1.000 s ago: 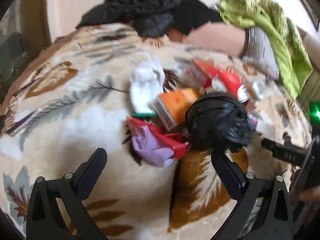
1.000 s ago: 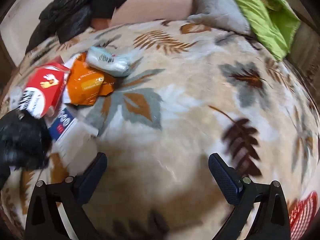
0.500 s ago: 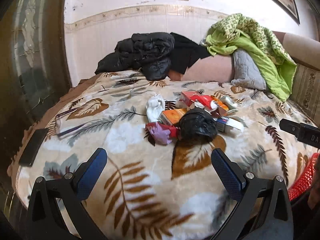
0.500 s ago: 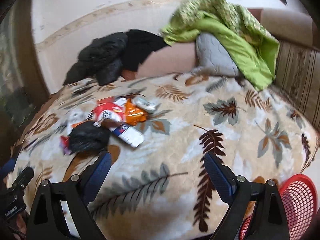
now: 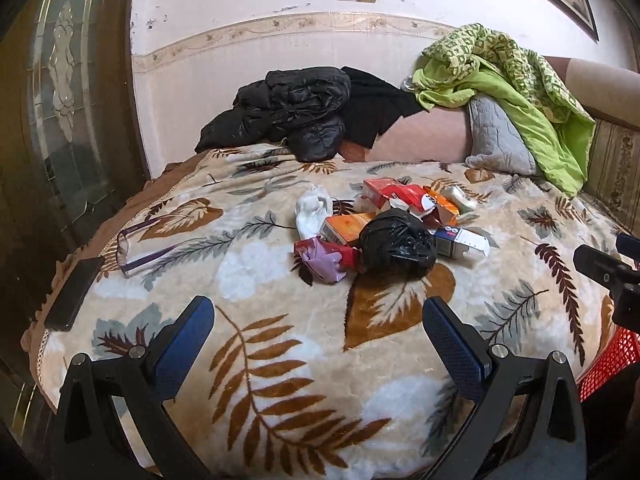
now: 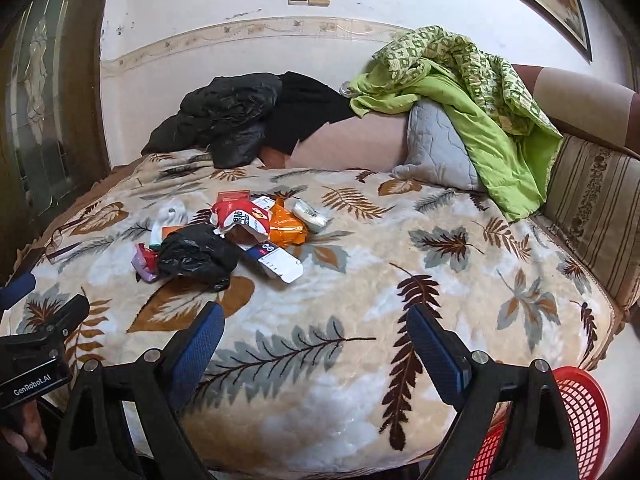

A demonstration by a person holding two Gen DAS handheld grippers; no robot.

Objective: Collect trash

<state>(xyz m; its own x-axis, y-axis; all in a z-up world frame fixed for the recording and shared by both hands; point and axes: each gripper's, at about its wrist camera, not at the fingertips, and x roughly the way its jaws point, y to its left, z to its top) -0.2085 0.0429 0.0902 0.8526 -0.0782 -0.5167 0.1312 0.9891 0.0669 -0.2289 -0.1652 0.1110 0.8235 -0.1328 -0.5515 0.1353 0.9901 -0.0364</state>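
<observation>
Trash heap on the bed, nothing gripped

Left gripper point(image 5: 318, 320) and right gripper point(image 6: 314, 328) gape wide, empty; black bag point(image 5: 396, 242) mid-frame; red basket point(image 6: 576, 404) lower right, presumably the bin.

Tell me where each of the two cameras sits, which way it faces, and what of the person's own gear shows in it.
Left wrist: sits on the left gripper, looking along its open fingers across the bed at the trash pile; the right gripper's tip shows at the right edge.
Right wrist: sits on the right gripper, open, facing the same bed from further right; the left gripper and a hand show lower left.
Shared: the black bag, green blanket, red basket.
</observation>
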